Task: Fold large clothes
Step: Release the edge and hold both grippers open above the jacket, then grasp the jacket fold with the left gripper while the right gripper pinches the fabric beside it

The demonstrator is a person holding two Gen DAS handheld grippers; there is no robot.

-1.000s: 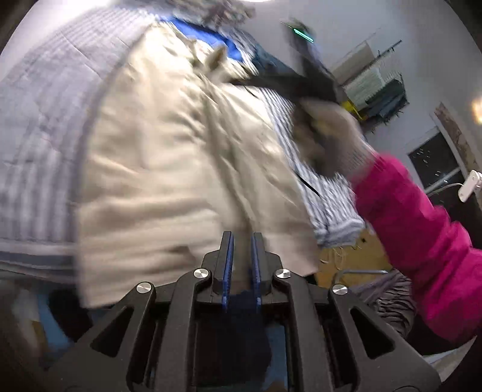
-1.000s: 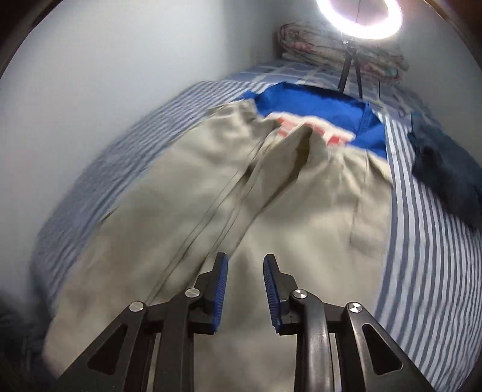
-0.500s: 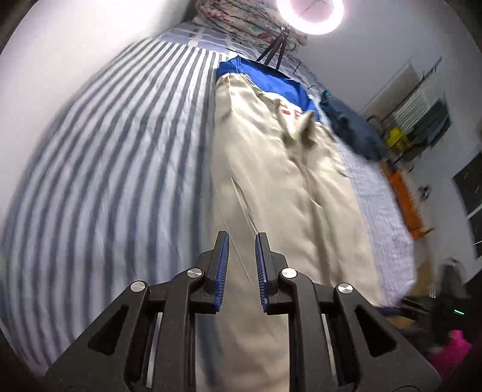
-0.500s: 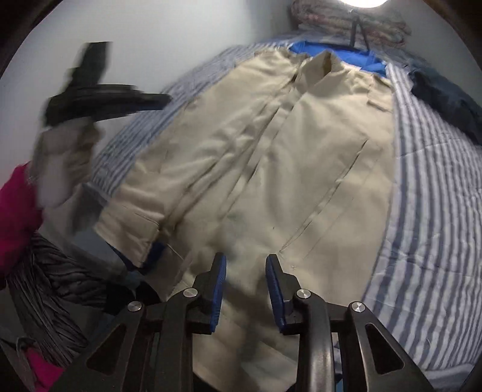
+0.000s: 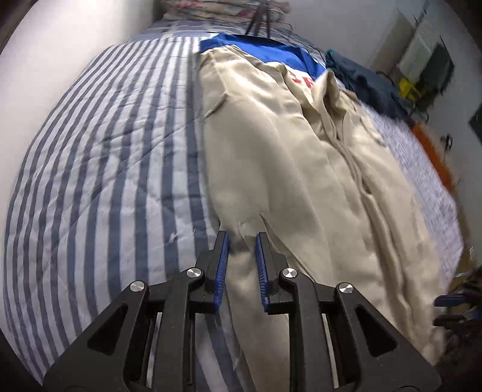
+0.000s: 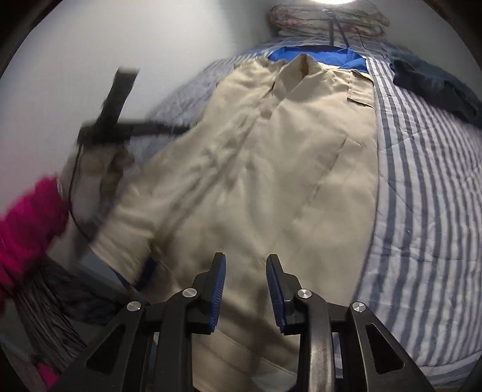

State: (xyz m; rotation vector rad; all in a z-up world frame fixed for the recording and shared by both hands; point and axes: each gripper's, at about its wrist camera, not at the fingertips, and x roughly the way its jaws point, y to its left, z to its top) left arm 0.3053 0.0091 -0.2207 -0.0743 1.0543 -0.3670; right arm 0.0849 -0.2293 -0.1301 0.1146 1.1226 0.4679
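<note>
A large beige coat (image 5: 301,169) lies spread lengthwise on a blue-and-white striped bed (image 5: 105,156), collar at the far end. My left gripper (image 5: 241,238) is open and empty, its tips just above the coat's left edge by a slit in the hem. My right gripper (image 6: 245,260) is open and empty above the coat's (image 6: 271,165) lower hem. The left gripper also shows blurred in the right wrist view (image 6: 117,120), held in a gloved hand at the coat's left side.
A blue garment (image 5: 259,48) lies under the coat's collar end. A dark blue garment (image 6: 436,87) sits on the bed to the right. Folded bedding (image 6: 328,18) and a ring light stand are at the head. Shelving and clutter (image 5: 421,69) stand beyond the bed's right side.
My left gripper let go of the coat's hem, opened, and moved to the coat's left edge. My right gripper pulled back toward the hem and stayed open. The coat now lies flat.
</note>
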